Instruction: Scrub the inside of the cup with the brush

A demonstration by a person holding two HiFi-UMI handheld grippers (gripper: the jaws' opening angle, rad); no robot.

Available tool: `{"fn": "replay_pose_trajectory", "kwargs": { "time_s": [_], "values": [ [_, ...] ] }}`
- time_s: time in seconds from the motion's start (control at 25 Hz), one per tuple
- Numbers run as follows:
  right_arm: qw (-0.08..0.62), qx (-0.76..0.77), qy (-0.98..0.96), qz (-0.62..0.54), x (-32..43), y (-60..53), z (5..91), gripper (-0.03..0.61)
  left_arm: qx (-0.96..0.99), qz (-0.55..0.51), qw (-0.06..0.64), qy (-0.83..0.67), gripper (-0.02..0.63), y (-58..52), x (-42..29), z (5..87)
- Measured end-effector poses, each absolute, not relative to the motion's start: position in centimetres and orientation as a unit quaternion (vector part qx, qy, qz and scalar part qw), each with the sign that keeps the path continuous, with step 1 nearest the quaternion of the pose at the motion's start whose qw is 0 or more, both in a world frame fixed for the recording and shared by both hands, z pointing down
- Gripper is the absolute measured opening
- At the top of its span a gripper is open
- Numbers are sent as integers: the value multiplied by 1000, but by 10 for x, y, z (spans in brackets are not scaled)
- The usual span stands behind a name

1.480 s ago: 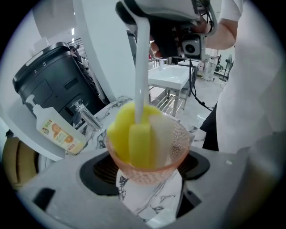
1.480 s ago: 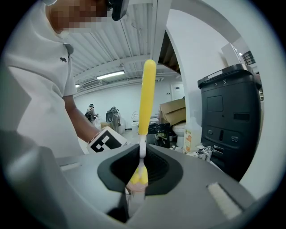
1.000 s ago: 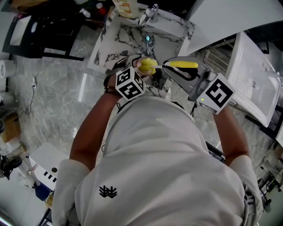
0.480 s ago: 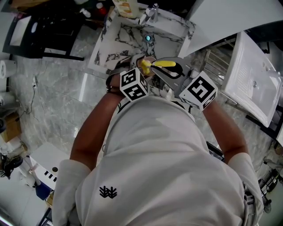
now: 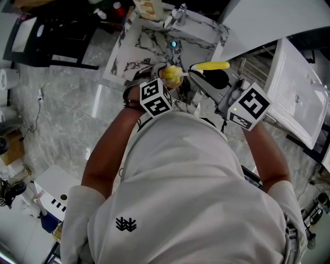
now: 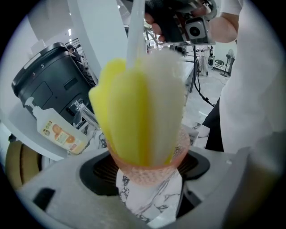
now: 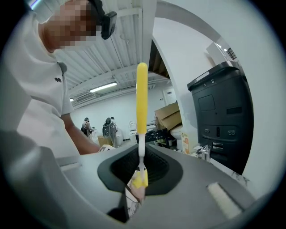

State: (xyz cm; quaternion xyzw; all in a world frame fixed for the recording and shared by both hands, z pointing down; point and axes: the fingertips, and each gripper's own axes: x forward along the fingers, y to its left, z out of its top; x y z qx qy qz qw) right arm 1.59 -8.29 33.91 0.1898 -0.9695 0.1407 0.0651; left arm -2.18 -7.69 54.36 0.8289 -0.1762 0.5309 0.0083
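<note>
Here we see the pink, translucent plastic cup with a pebbled wall (image 6: 147, 173) held over the near edge of the white, black-veined marble sink basin (image 5: 149, 38). The left gripper (image 6: 148, 167) has its fingers (image 6: 96, 172) closed on the cup's sides, standing wide around it.

The long brush with a yellow handle, thin white stem and yellow-and-white sponge head (image 6: 143, 107) reaches in from the right of the basin's near edge. The right gripper (image 7: 140, 167) has its fingers (image 7: 201, 179) clamped on the white stem, and the yellow handle stands clear of them. The sponge head sits with its lower end down inside the cup, while most of it bulges above the rim.

The basin is sunk in a worktop of the same veined marble, with a chrome tap (image 5: 178, 14) at its far rim. Left of the basin lies a pale grey marbled floor (image 5: 56, 113). A big black appliance (image 6: 49, 85) stands beyond the basin's far side. Further past the basin, the right gripper view shows us an open hall with a ribbed ceiling, strip lights, cardboard boxes and people standing well away.

A clear pump bottle with an orange-fruit label (image 6: 56, 129) stands at the basin's far rim; we cannot tell how full it is. The cup holds only the sponge head, as far as we can see.
</note>
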Motion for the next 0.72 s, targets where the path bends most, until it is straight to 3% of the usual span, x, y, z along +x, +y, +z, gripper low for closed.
{"fn": "replay_pose_trajectory", "kwargs": {
  "time_s": [0.24, 0.72],
  "values": [
    [80, 190, -971, 117, 25, -82, 338, 41, 845, 495, 78, -189, 376, -78, -22, 540],
    [127, 175, -970, 111, -10, -78, 380, 41, 844, 503, 51, -179, 376, -77, -13, 533]
  ]
}}
